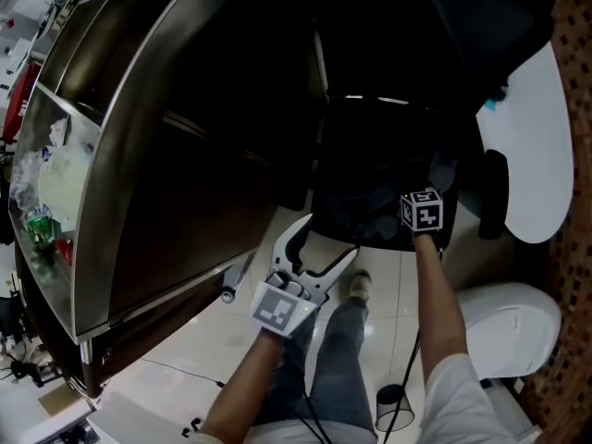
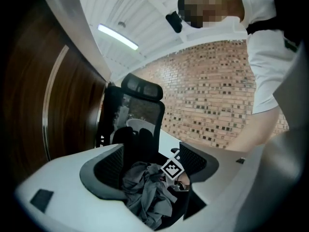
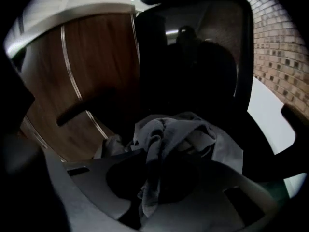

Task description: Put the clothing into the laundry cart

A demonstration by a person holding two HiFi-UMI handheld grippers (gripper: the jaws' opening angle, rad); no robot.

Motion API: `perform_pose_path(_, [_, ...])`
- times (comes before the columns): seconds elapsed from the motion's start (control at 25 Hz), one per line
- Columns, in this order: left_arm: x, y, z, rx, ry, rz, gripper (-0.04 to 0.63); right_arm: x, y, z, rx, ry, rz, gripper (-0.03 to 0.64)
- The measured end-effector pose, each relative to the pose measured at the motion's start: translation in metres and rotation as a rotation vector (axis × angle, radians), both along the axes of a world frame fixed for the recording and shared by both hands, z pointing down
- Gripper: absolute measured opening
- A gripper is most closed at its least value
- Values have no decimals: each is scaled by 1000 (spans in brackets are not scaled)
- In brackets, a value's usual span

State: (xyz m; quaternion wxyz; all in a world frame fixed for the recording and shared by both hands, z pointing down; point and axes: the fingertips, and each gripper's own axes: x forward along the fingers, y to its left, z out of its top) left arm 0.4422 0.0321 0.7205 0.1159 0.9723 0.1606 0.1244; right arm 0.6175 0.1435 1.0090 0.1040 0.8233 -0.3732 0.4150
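Observation:
A heap of grey clothing (image 3: 181, 129) lies on the seat of a black office chair (image 2: 141, 105). My right gripper (image 3: 150, 180) reaches down onto the seat and is shut on a fold of the cloth, which hangs as a strand between its jaws. In the head view its marker cube (image 1: 422, 211) shows over the dark seat, with the fingertips hidden. My left gripper (image 1: 329, 239) hangs lower in front of the chair, open and with nothing in it. In its own view, the clothing (image 2: 145, 195) and the right gripper's cube (image 2: 172, 168) lie ahead between its spread jaws.
A big wood-panelled cart (image 1: 176, 155) with a metal frame and a small wheel (image 1: 228, 294) stands close on the left of the chair. A white round table (image 1: 532, 146) and a white stool (image 1: 509, 326) are on the right. A cable trails over the pale tile floor (image 1: 185, 350).

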Motion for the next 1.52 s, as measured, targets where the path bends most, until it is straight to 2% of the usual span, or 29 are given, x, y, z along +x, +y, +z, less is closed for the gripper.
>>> perform_pose_path(0.08, [5, -1, -19, 7, 19, 4, 341, 2, 2, -43, 89, 39, 23, 40])
perform_pose_path(0.24, [13, -1, -63, 29, 78, 15, 341, -1, 11, -129, 195, 109, 67, 40])
perform_pose_path(0.48, [5, 0, -131, 49, 137, 21, 339, -31, 26, -271, 375, 219, 135, 38])
perform_pose_path(0.6, [-9, -4, -162, 46, 145, 7, 339, -50, 34, -338, 455, 265, 166, 37])
perform_pose_path(0.76, [-21, -17, -197, 86, 128, -15, 339, -62, 51, -446, 636, 360, 245, 37])
perform_pose_path(0.92, [-30, -29, -248, 97, 169, -34, 338, -78, 63, -541, 689, 501, 237, 37])
perform_pose_path(1.08, [-42, -37, -299, 137, 236, -29, 337, -99, 65, -608, 704, 602, 204, 37])
perform_pose_path(1.36, [-60, -51, -344, 135, 315, -55, 331, -131, 45, -660, 718, 637, 129, 37])
perform_pose_path(1.52, [-73, -60, -358, 126, 314, -65, 331, -135, 29, -697, 668, 743, 56, 35])
